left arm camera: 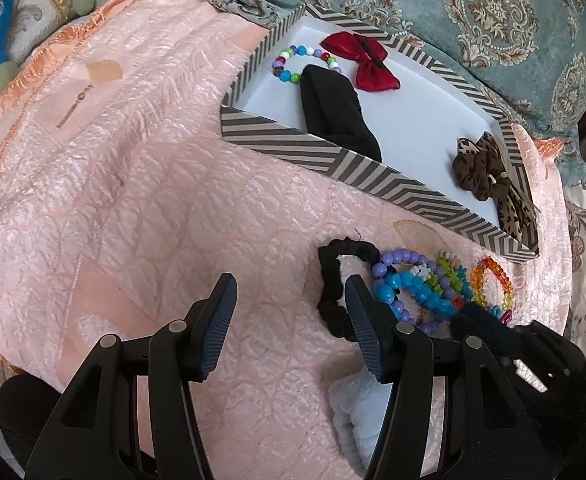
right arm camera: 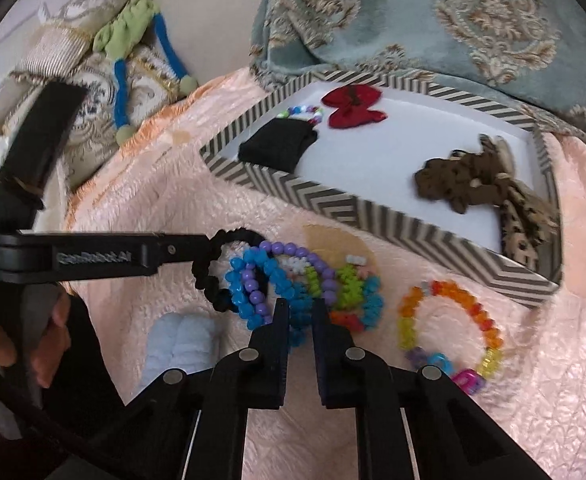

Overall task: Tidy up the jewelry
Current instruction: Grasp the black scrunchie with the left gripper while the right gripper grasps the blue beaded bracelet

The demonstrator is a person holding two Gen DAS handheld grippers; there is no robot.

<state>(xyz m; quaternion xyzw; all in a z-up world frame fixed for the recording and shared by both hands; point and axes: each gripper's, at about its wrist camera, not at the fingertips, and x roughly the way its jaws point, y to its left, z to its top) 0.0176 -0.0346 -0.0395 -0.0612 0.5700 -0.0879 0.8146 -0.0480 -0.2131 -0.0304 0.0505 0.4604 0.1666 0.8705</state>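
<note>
A loose heap of bead bracelets lies on the pink quilted bedspread (right arm camera: 181,208), just near of a striped box (right arm camera: 333,204): a chunky blue bracelet (right arm camera: 253,300), a purple one (right arm camera: 289,250) of round beads looped through it, green and red beaded pieces, and to the right, apart, an orange-and-yellow ring (right arm camera: 489,328) of faceted translucent beads lying flat. A black ruffled scrunchie (left arm camera: 333,292) curls at the heap's left edge. The right gripper (right arm camera: 300,312) has its jaws nearly together, pinching the blue bracelet. The left gripper (left arm camera: 291,300) stands released, jaws wide, one finger touching the scrunchie. Inside the white-floored box lie a red satin bow (left arm camera: 359,60), a multicolored bracelet (left arm camera: 293,62), a black cloth (left arm camera: 337,112) and a brown leopard-print scrunchie (left arm camera: 489,172).
</note>
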